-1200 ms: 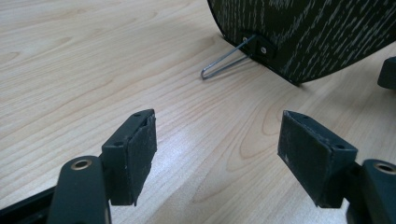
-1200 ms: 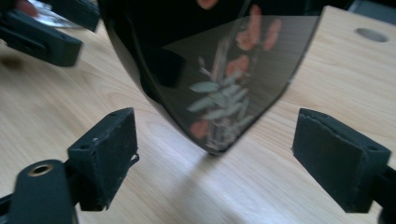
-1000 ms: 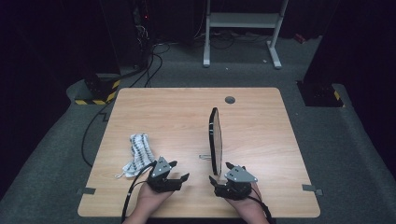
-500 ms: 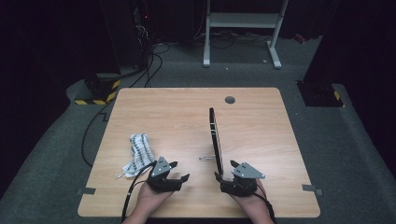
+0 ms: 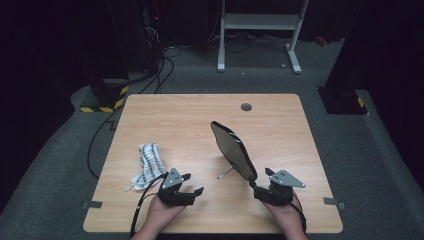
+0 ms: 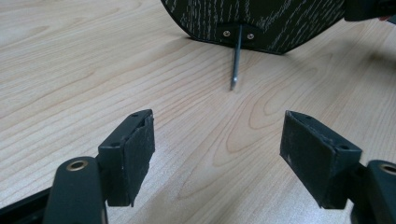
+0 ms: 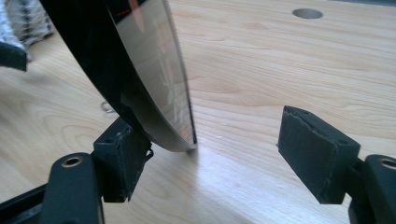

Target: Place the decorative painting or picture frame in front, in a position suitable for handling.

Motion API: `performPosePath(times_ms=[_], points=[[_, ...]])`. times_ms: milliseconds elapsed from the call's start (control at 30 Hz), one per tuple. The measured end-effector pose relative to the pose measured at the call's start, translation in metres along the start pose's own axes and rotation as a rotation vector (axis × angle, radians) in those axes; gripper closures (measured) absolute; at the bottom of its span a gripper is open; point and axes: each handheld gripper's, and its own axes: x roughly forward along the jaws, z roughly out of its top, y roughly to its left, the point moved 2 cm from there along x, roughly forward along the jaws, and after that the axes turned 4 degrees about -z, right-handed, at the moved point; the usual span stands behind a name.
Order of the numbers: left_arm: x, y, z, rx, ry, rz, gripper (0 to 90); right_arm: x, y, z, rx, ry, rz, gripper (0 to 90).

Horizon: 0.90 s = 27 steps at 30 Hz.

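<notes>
Step in hand, as judged: setting the oval mirror upright on its wire prop near the middle of the bench. Mirror stands on edge, tilted, glass face toward the right side. Right tool sits at the mirror's near lower rim, released: in the right gripper view its jaws are spread wide, one pad just beside the rim, contact not certain, the other well clear. Left tool, near-left of the mirror, also released, jaws wide and empty, aimed at the mirror's dark back. Next move likely calls for backing away without nudging the rim. Striped cloth lies left of the mirror, well apart; nothing obstructs.
</notes>
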Motion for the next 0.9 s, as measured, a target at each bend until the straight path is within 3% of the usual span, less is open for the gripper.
performPosePath(times_ms=[167, 367, 667, 900], points=[[0.001, 0.0, 0.0, -0.004, 0.004, -0.006, 26.6, 0.0, -0.007, 0.0, 0.009, 0.012, -0.007, 30.0], [0.001, 0.001, -0.001, -0.005, 0.013, 0.003, 26.6, -0.008, -0.004, -0.002, 0.01, 0.014, 0.011, 37.1], [-0.003, 0.002, 0.001, -0.007, -0.008, 0.009, 26.3, -0.005, 0.0, -0.012, 0.004, 0.107, 0.061, 42.3], [-0.004, 0.003, 0.001, -0.005, -0.012, 0.016, 26.2, 0.001, 0.016, -0.016, -0.041, 0.152, 0.124, 44.1]])
